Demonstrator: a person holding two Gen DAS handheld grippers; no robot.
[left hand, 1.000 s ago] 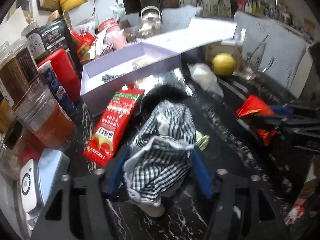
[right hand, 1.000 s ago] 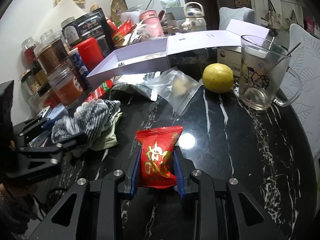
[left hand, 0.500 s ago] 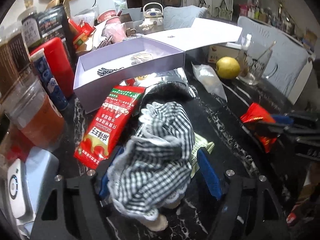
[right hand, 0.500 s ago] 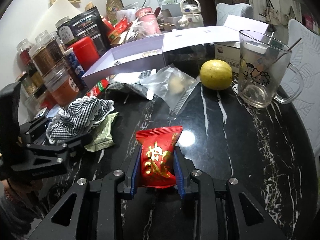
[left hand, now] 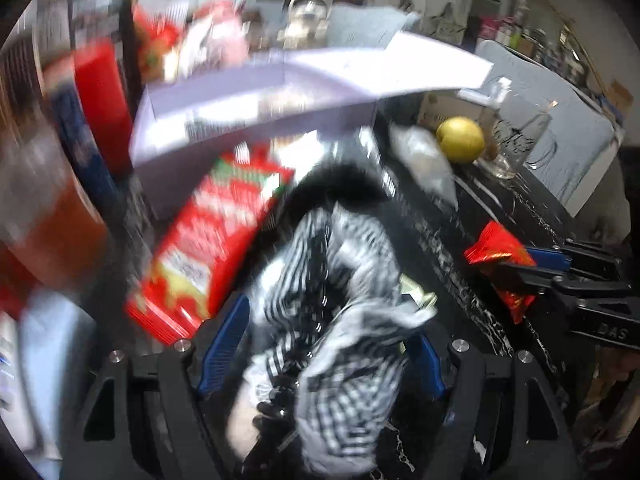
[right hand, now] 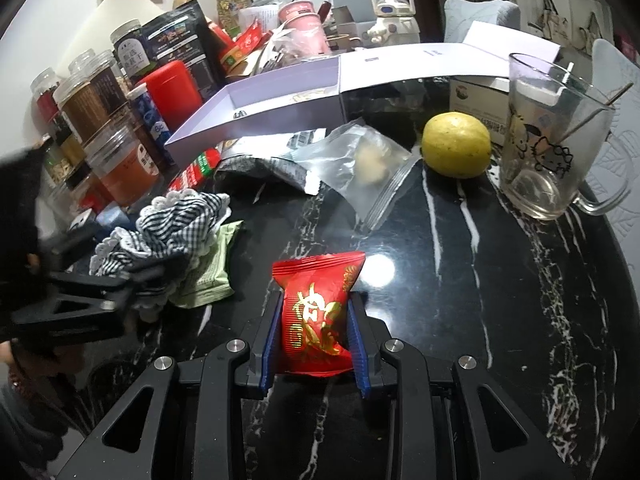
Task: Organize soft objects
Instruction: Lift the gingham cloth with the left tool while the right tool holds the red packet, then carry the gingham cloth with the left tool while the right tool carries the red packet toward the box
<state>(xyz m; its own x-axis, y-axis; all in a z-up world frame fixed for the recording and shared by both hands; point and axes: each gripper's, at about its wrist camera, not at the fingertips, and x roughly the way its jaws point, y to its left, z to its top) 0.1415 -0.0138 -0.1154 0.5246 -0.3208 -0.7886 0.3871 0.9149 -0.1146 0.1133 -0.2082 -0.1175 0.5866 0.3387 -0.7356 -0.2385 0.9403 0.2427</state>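
Observation:
A black-and-white checked cloth (left hand: 344, 320) with a white lace edge lies bunched on the black marble table (right hand: 480, 300). It also shows at the left of the right wrist view (right hand: 180, 220). My left gripper (left hand: 326, 352) straddles it, open, with its blue fingers (left hand: 224, 340) just off the fabric on both sides. My right gripper (right hand: 315, 312) is shut on a red snack packet (right hand: 320, 276) with gold print, held low over the table. An open lilac box (right hand: 280, 96) stands beyond the cloth.
A green sachet (right hand: 212, 276) lies under the cloth's edge and a long red packet (left hand: 216, 248) lies beside it. A clear zip bag (right hand: 368, 168), a lemon (right hand: 456, 144) and a glass mug (right hand: 552, 140) sit farther back. Jars (right hand: 100, 112) crowd the left side.
The left gripper's jaws have widened around the checked cloth, and it has pushed forward and down over it. The right gripper and its red packet have stayed put.

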